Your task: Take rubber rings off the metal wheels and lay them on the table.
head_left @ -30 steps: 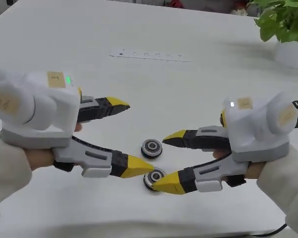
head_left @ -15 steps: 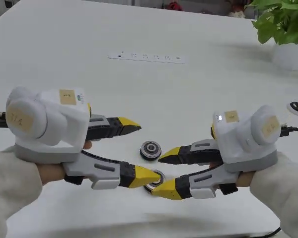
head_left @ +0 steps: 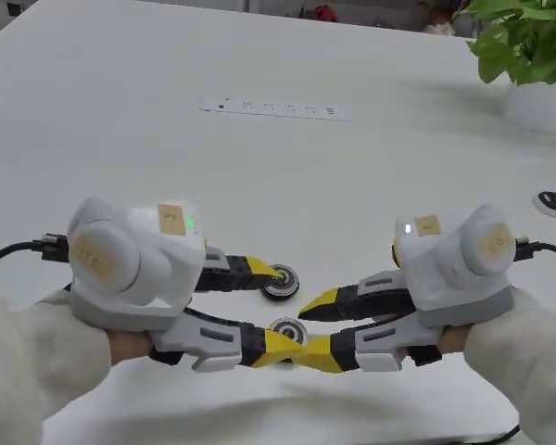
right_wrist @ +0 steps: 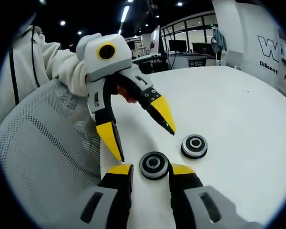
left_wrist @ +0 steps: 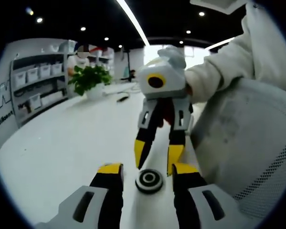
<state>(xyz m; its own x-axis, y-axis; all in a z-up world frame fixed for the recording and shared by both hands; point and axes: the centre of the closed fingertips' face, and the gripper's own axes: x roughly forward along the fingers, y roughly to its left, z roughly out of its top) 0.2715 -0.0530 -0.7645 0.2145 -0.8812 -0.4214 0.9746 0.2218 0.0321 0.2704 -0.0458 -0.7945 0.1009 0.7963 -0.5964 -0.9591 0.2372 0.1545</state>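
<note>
- Head view: the left gripper (head_left: 276,308), lower left, and the right gripper (head_left: 308,332), lower right, face each other. Both have their jaws spread around the near wheel (head_left: 287,329) at bottom centre of the white table (head_left: 259,167). The far wheel (head_left: 281,281) lies just above it.
- Left gripper view: the left gripper (left_wrist: 147,169) is spread at the bottom, with the near wheel (left_wrist: 149,180) between its tips. The right gripper (left_wrist: 156,160) is spread just above.
- Right gripper view: the right gripper (right_wrist: 150,170) is spread at bottom centre, astride the near wheel (right_wrist: 154,164), whose rubber ring (right_wrist: 154,176) is on. The far wheel (right_wrist: 194,146) lies to its right, and the left gripper (right_wrist: 144,142) is spread at upper left.
</note>
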